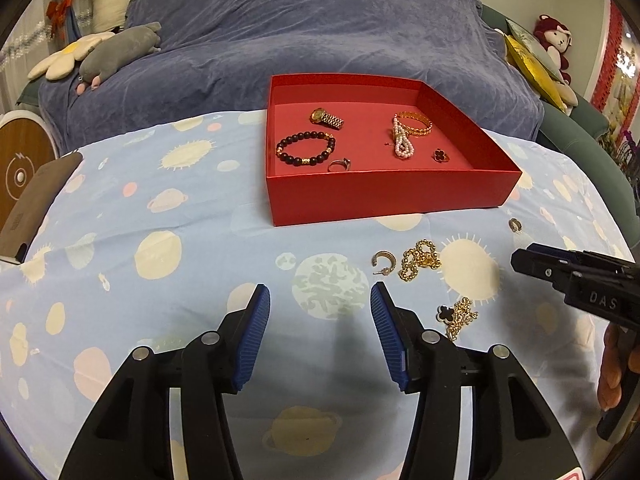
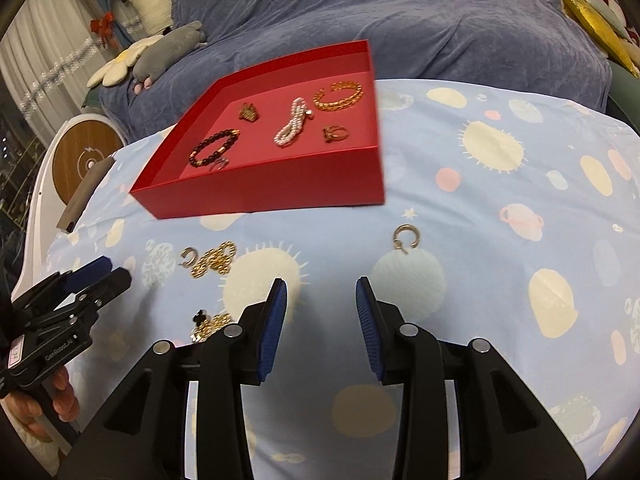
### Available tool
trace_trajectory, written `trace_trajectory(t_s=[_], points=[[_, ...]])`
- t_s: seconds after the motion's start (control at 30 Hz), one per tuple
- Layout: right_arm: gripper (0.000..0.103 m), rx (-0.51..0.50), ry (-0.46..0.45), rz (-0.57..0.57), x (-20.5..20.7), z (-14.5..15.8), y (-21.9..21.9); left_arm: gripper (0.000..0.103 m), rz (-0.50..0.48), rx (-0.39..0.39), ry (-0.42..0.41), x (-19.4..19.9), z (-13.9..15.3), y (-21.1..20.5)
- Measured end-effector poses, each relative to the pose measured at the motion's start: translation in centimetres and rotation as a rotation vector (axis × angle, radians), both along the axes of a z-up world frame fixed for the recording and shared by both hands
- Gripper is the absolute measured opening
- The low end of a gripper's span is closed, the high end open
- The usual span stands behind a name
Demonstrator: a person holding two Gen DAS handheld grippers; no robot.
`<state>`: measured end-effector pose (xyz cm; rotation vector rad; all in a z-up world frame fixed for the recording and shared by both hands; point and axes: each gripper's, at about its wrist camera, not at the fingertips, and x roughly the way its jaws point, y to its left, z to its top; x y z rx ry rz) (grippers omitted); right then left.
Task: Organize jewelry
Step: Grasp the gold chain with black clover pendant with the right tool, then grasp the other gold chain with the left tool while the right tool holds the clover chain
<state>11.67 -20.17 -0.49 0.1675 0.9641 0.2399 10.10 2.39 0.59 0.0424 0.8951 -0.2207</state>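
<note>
A red tray (image 1: 380, 196) (image 2: 260, 192) on the planet-print cloth holds a gold watch (image 1: 326, 118), a dark bead bracelet (image 1: 306, 148), a pearl bracelet (image 1: 402, 142), a gold bangle (image 1: 416, 124) and rings. On the cloth lie a hoop earring (image 1: 385, 261), a gold chain (image 1: 420, 264), a clover necklace (image 1: 456, 316) and a second hoop earring (image 2: 406, 238). My left gripper (image 1: 320, 300) is open and empty, left of the chain. My right gripper (image 2: 322, 292) is open and empty, just short of the second earring.
A blue-covered sofa (image 1: 320, 40) with plush toys stands behind the table. A brown phone-like slab (image 1: 36, 196) lies at the table's left edge. A round white-and-wood device (image 2: 84, 156) sits at far left.
</note>
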Motion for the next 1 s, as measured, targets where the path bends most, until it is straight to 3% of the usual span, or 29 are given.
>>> trace_trajectory(t_s=[0.23, 0.57, 0.63, 0.8, 1.0], points=[[0.034, 0.009, 0.018, 0.132, -1.5, -0.8, 4.1, 0.05, 0.011, -0.001, 0.002, 0.0, -0.1, 0.1], [0.034, -0.063, -0.014, 0.191, -1.4, -1.5, 7.2, 0.05, 0.012, -0.007, 0.002, 0.0, 0.1, 0.1], [0.031, -0.087, -0.024, 0.194, -1.5, -1.6, 7.3, 0.05, 0.012, -0.007, 0.002, 0.0, 0.1, 0.1], [0.01, -0.1, -0.019, 0.18, -1.4, -1.6, 6.4, 0.05, 0.01, -0.009, 0.005, 0.1, 0.1, 0.1], [0.003, -0.08, -0.017, 0.164, -1.8, -1.3, 5.5, 0.05, -0.008, -0.017, 0.011, 0.0, 0.0, -0.2]])
